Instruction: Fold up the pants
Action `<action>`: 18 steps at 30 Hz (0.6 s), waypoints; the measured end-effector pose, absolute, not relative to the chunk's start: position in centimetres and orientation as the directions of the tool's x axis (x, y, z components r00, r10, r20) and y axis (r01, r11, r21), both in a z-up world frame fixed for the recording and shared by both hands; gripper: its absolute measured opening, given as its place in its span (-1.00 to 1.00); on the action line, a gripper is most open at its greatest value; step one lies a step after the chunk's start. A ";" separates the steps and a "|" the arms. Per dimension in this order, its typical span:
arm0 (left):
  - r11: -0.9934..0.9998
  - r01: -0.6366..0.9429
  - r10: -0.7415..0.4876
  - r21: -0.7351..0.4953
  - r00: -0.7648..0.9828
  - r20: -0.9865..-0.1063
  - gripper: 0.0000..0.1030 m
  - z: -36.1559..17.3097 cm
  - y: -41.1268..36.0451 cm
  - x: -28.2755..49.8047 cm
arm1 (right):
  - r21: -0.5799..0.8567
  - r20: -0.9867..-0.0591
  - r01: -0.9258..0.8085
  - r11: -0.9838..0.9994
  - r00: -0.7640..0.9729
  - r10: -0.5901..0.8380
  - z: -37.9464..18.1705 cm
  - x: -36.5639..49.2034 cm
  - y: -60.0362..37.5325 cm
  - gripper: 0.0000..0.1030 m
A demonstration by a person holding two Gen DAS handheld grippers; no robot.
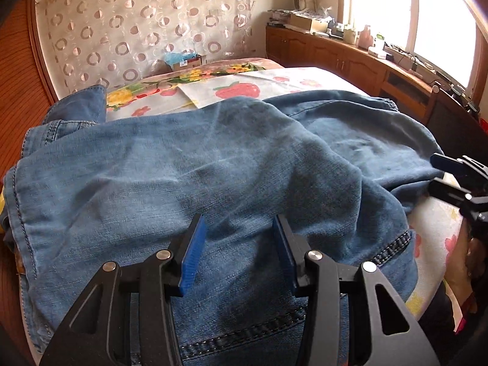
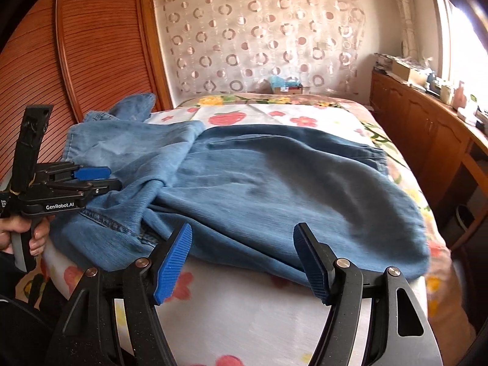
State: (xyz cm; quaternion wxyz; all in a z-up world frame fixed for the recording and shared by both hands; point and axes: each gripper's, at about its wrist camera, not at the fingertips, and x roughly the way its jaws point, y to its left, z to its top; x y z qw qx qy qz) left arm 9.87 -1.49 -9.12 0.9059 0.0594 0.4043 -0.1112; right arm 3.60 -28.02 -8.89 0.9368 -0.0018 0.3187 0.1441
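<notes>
A: Pants (image 1: 189,164), blue denim, lie spread and rumpled across the near end of the bed (image 2: 244,320), on a floral sheet (image 2: 274,116) with red fruit and flower prints. One leg end bunches up at the far left corner, next to the wooden slatted panel (image 2: 91,45).

B: And the grippers?

A: The left gripper (image 1: 239,250) hovers over the denim with its blue pads spread apart, nothing between them. The right gripper (image 2: 244,262) is at the near edge of the bed, fingers wide apart, the pants hem just ahead of the pads.

B: What stands around?

A: A patterned curtain (image 1: 146,24) with circles covers the far wall. A cardboard box (image 1: 186,61) with something pale blue in it sits at the head of the bed. Along the right runs a wooden counter (image 1: 350,58) under a bright window (image 1: 427,9), crowded with boxes and bottles too small to name. Between the grippers and the pants nothing lies in the way.
</notes>
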 end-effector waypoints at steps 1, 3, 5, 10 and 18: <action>0.969 0.248 -0.154 0.015 0.650 -0.744 -0.10 -9.2 -1.5 9.8 | 0.088 -0.597 -0.259 0.962 0.759 0.258 -8.9 3.4 -28.4 0.38; 0.970 0.242 -0.156 0.009 0.653 -0.742 -0.08 -9.3 -1.5 9.8 | 0.086 -0.598 -0.232 0.969 0.766 0.237 -8.8 3.1 -28.8 0.38; 0.972 0.237 -0.156 0.004 0.656 -0.739 -0.08 -9.3 -1.5 9.8 | 0.084 -0.596 -0.199 0.976 0.775 0.209 -8.7 2.8 -29.7 0.38; 0.973 0.231 -0.148 0.019 0.679 -0.719 -0.08 -9.5 -1.8 9.4 | 0.077 -0.590 -0.105 0.991 0.797 0.130 -8.6 2.3 -32.3 0.38; 0.973 0.232 -0.152 0.015 0.685 -0.712 -0.08 -9.7 -1.6 9.5 | 0.066 -0.610 0.023 0.998 0.792 0.022 -9.5 3.0 -34.3 0.38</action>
